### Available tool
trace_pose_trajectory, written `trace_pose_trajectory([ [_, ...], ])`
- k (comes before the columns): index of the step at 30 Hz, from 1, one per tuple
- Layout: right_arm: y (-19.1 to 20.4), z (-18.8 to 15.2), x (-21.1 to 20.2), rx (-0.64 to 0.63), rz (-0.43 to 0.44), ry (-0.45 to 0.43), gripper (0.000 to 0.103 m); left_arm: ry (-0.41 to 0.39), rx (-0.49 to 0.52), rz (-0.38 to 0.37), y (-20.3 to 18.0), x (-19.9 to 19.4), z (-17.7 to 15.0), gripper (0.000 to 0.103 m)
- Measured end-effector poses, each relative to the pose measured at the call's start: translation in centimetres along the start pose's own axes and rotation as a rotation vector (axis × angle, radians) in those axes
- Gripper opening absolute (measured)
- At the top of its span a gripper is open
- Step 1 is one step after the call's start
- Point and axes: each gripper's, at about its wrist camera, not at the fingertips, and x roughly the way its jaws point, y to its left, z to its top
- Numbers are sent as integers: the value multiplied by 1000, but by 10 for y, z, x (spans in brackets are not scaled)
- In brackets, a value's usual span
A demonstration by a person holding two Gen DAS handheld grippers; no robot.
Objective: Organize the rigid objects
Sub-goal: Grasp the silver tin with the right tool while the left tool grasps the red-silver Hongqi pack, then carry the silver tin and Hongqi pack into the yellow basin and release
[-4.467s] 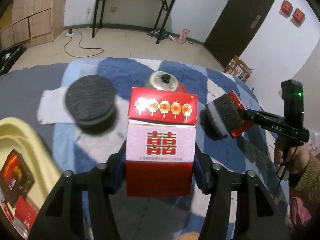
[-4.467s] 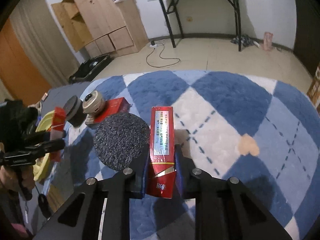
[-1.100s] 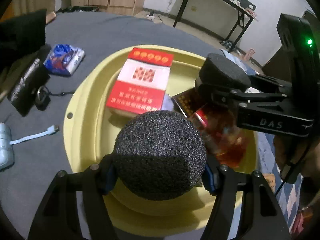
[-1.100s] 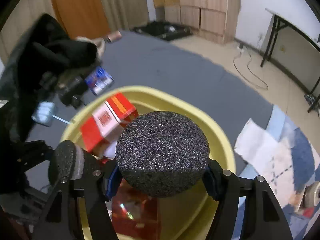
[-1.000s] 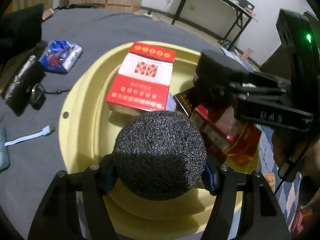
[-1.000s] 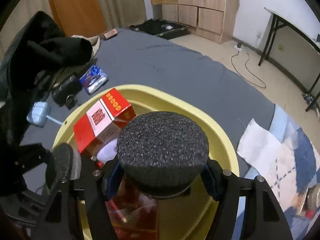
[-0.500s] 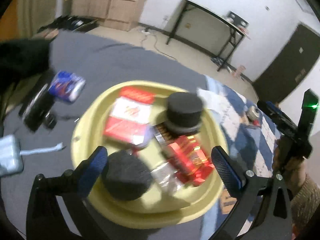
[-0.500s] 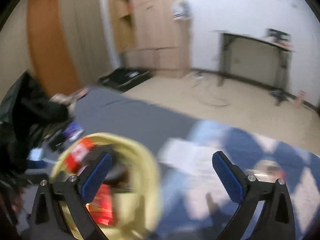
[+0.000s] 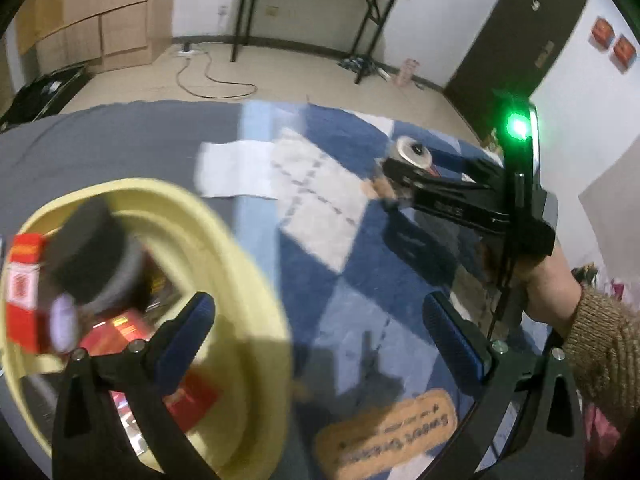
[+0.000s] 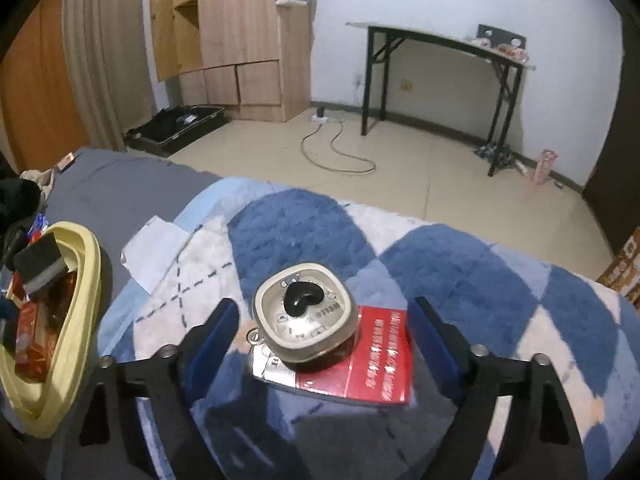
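At twelve o'clock of the right gripper (image 10: pixel 324 330), jaws just narrowing yet empty: round tin (image 10: pixel 306 316) atop red box (image 10: pixel 372 364). Centre, close gently. Left gripper (image 9: pixel 320 340) wide, empty; yellow basin (image 9: pixel 248 280) at nine o'clock.

Left wrist view: riding the left claw (image 9: pixel 320 332), tilted steeply down over the blanket (image 9: pixel 340 300), basin (image 9: pixel 256 280) close at lower left, right claw (image 9: pixel 390 178) ahead. Right wrist view: lower, nearer, facing the tin (image 10: pixel 306 316) on the blanket. Shared: basin (image 10: pixel 86 280), tin (image 9: pixel 414 152), floor, black desk (image 10: pixel 440 44), wardrobe (image 10: pixel 240 40).
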Motion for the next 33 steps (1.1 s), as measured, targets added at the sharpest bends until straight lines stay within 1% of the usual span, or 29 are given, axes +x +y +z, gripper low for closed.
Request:
trace_pose_trajectory([
  [1, -1, 4, 2, -12, 23, -1, 55, 7, 12, 7, -9, 13, 3, 103],
  [2, -3, 4, 0, -18, 27, -16, 53, 12, 18, 12, -14, 21, 5, 103],
  [4, -16, 1, -7, 11, 50, -49, 53, 16, 40, 14, -30, 40, 10, 103],
  [5, -22, -2, -12, 23, 45, -71, 53, 16, 49, 18, -40, 51, 14, 103],
  [7, -46, -10, -27, 68, 26, -131, 52, 8, 55, 25, -59, 69, 22, 103],
  [8, -64, -15, -39, 101, 10, -152, 52, -2, 48, 21, -68, 78, 28, 103],
  [9, -77, -19, -47, 118, -5, -162, 52, -11, 47, 22, -77, 86, 33, 103],
  [10, -90, -24, -54, 133, -24, -168, 52, -25, 44, 39, -87, 98, 40, 103],
  [12, -120, -37, -66, 160, -67, -156, 52, -15, 15, 62, -97, 115, 50, 103],
  [13, -131, -43, -70, 167, -82, -143, 52, 2, -28, 71, -102, 126, 58, 103],
  [15, -149, -57, -79, 170, -106, -116, 52, -5, -59, 72, -110, 137, 65, 103],
  [17, -158, -68, -85, 165, -119, -94, 52, -18, -38, 137, -121, 148, 73, 103],
  [19, -162, -75, -88, 161, -123, -77, 52, -3, -19, 207, -125, 163, 78, 103],
  [20, -163, -77, -91, 160, -121, -73, 52, -12, -12, 218, -126, 163, 78, 103],
  [21, -161, -79, -96, 153, -120, -72, 52, -27, -10, 221, -126, 162, 78, 100],
  [22, -158, -80, -100, 144, -118, -71, 52, -46, -22, 223, -123, 156, 77, 91],
  [23, -154, -80, -103, 132, -114, -69, 52, -54, -30, 225, -119, 153, 77, 89],
  [24, -148, -80, -108, 121, -106, -68, 52, -65, -37, 207, -115, 146, 75, 89],
  [27, -130, -75, -110, 96, -72, -71, 52, -106, -49, 206, -98, 115, 69, 89],
  [28, -119, -72, -107, 93, -54, -76, 52, -142, -49, 196, -89, 91, 65, 89],
  [30, -96, -63, -113, 83, -10, -105, 52, -183, -19, 190, -77, 57, 62, 89],
  [31, -83, -58, -116, 73, 16, -119, 52, -212, 12, 202, -65, 26, 54, 89],
  [33, -47, -46, -116, 34, 91, -132, 52, -241, 16, 221, -41, -17, 41, 89],
])
